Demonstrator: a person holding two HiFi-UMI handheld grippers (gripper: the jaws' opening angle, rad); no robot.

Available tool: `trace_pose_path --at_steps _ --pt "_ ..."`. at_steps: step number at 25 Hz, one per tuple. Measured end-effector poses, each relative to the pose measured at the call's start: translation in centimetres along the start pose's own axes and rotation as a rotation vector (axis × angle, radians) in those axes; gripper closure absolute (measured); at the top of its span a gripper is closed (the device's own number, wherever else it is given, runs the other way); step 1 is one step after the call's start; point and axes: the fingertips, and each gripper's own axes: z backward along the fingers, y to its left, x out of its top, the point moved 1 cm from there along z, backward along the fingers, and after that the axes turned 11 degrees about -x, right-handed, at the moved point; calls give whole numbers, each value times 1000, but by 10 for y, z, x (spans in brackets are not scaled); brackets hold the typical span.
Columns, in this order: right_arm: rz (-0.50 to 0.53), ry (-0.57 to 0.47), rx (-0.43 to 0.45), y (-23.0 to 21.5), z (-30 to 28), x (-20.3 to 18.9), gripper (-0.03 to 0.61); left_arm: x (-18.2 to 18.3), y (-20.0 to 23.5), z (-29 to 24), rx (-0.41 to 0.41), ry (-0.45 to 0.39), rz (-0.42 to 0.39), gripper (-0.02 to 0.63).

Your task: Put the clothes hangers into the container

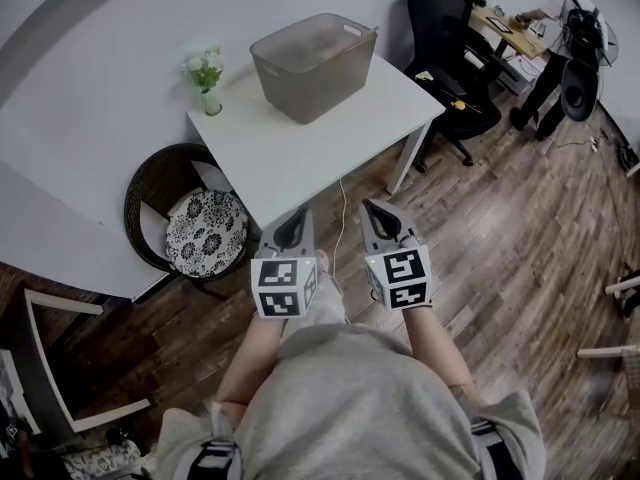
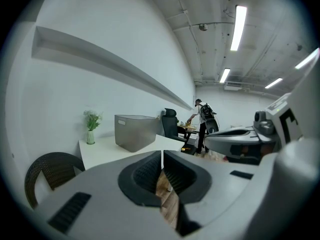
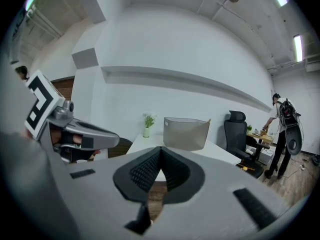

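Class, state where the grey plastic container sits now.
In the head view the grey plastic container stands at the far edge of the white table, right of the vase of white flowers.

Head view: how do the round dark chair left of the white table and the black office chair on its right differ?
The round chair is a low woven tub with a flower-patterned cushion; the office chair has a tall back and a star base. The round chair sits against the table's left end; the office chair stands by its right side. Both are dark, with nobody seated.
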Motion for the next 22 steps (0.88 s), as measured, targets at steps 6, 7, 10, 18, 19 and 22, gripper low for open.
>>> trace_pose_path --at_steps 6,7,10,18,19,22 --pt "-18 5 -1 -5 0 -2 578 1 -4 -3 -8 0 3 597" --pt "-22 2 -1 -6 0 -2 578 1 -4 -3 -8 1 4 597" --pt "-41 1 3 -7 0 -2 578 1 -5 -5 -9 4 5 598" --pt "-71 -6 8 -13 -1 -4 578 1 -7 -11 -13 6 1 597" --pt "-71 -4 8 -13 -2 -4 578 1 -7 -11 -14 7 1 598" --pt "-73 3 10 -15 -4 -6 578 2 -8 -14 -16 8 2 597"
